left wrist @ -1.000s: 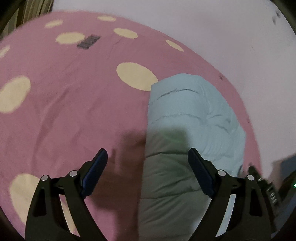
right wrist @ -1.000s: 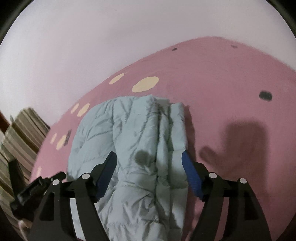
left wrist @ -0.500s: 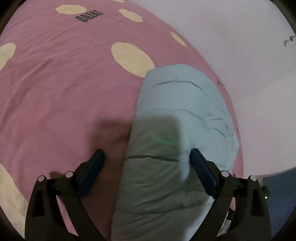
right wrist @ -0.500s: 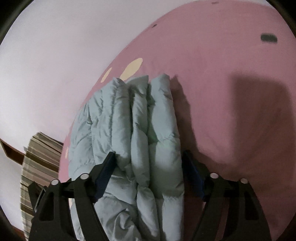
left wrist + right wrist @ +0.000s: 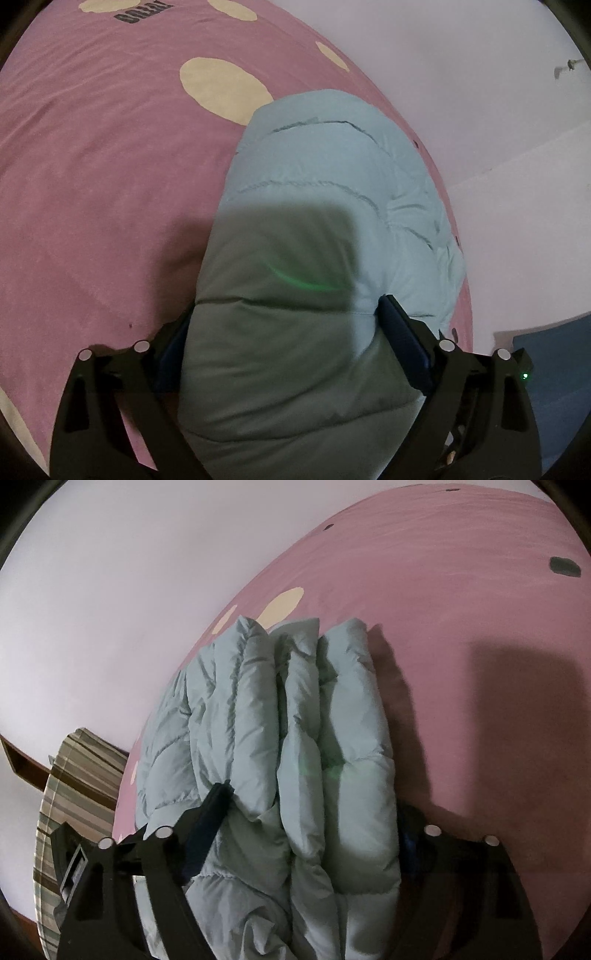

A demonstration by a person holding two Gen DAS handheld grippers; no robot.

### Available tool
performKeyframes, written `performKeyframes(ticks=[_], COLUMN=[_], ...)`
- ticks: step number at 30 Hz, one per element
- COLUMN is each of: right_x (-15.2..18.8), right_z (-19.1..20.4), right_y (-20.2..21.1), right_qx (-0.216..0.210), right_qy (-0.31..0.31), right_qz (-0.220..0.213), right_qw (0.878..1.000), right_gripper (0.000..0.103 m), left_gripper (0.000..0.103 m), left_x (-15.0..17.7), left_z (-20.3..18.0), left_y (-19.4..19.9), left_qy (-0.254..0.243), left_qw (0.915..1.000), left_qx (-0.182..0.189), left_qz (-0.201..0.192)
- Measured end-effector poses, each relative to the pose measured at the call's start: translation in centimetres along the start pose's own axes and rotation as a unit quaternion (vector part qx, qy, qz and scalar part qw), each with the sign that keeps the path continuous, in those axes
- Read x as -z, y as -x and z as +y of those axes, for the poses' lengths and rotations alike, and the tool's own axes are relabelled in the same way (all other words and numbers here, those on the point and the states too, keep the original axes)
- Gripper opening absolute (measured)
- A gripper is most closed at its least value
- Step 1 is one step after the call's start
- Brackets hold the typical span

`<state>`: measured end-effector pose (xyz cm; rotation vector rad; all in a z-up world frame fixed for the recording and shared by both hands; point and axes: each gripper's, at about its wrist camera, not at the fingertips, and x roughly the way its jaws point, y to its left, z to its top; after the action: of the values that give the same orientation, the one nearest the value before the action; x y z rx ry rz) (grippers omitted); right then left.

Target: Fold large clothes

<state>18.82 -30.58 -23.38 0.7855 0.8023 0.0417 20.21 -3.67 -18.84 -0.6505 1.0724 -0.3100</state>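
Currently, no container appears in either view. Left wrist view: the left gripper point(image 5: 284, 332) straddles the near end of the folded pale-blue puffer jacket point(image 5: 325, 192). Its fingers stand apart, one at 7 o'clock and one at 4 o'clock, with the padded bundle filling the gap and touching both pads point(image 5: 400, 338). Whether they press into it cannot be told. The jacket extends toward 1 o'clock across the pink bedspread point(image 5: 92, 166), which carries cream ovals point(image 5: 225, 88).

Right wrist view: the right gripper point(image 5: 314, 808) likewise straddles the jacket point(image 5: 295, 709), fingers apart, with stacked folds between them; the right pad is hidden behind the outermost fold. A striped cushion point(image 5: 74, 775) lies at 8 o'clock, beyond the bedspread point(image 5: 461, 609) edge.
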Motion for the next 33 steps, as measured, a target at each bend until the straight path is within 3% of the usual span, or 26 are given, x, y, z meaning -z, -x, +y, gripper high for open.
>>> performKeyframes(ticks=[7, 13, 22, 33], right_x=[0.0, 0.2, 0.5, 2.3], right_z=[0.0, 0.0, 0.4, 3.0], right_y=[-0.8, -0.9, -0.2, 1.2], right_qx=[-0.021, -0.029, -0.028, -0.03], right_qy=[-0.005, -0.005, 0.012, 0.063], right_qz=[0.016, 0.014, 0.001, -0.018], right_qw=[1.0, 0.999, 1.0, 0.997], right_gripper=[0.046, 0.036, 0.027, 0.024], left_gripper=[0.079, 0.064, 0.044, 0.036], left_x=[0.1, 0.2, 0.1, 0.2], left_z=[-0.4, -1.2, -2.5, -2.2], left_y=[-0.2, -0.2, 0.4, 3.6], left_qy=[-0.012, -0.033, -0.065, -0.081], left_qw=[0.9998, 0.9991, 0.9972, 0.9953], left_qx=[-0.016, -0.026, -0.033, -0.029], left_qz=[0.0, 0.0, -0.018, -0.045])
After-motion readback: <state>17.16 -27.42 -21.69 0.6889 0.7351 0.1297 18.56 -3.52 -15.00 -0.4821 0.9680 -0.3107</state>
